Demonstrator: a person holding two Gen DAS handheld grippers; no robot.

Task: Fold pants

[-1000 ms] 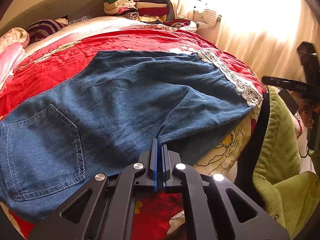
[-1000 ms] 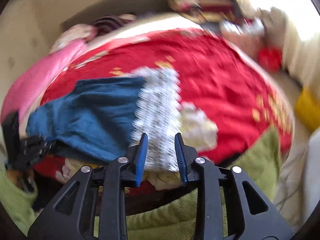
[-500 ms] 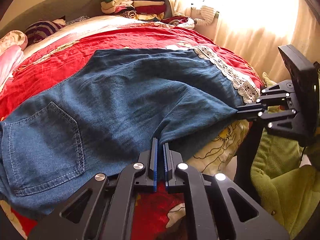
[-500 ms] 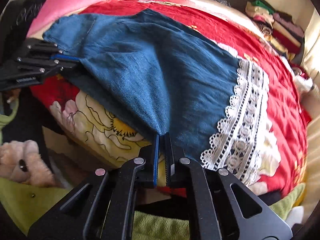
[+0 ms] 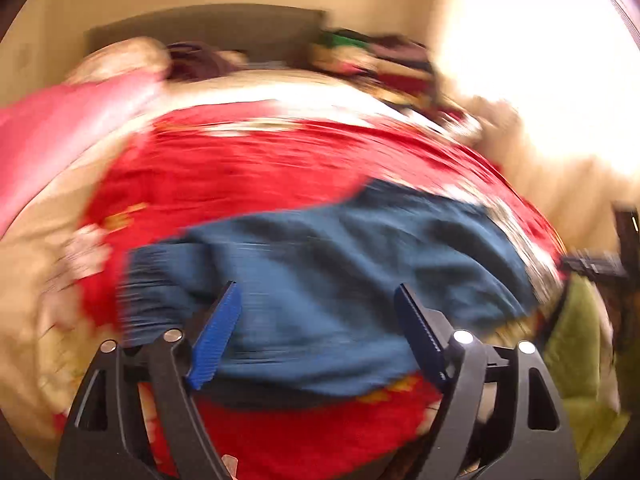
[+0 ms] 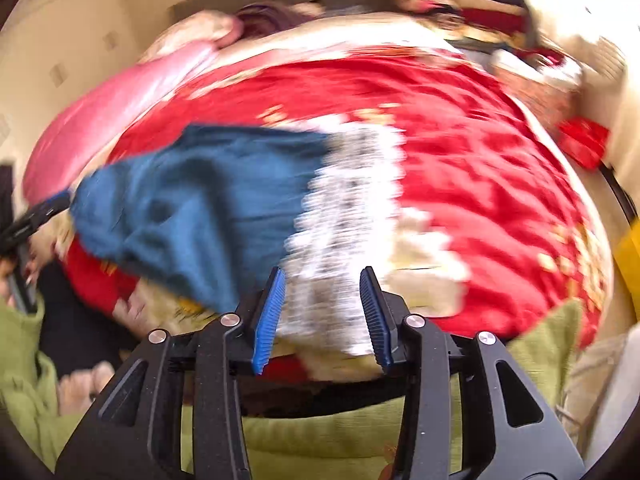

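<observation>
Both the left tongs (image 5: 316,332) and right tongs (image 6: 322,316) are spread and empty above the pants (image 5: 340,280) on the bed (image 6: 480,168); likely between folds, needing a fresh pinch.

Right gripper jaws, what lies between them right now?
In the right wrist view, the open right gripper frames the pants' white lace hem; blur hides whether it touches.

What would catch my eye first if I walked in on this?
Probably the red bedspread filling the middle of both views, with blue pants lying on its near edge and their white lace hem toward the right. Then the two black grippers, left and right, both open just short of the fabric.
</observation>
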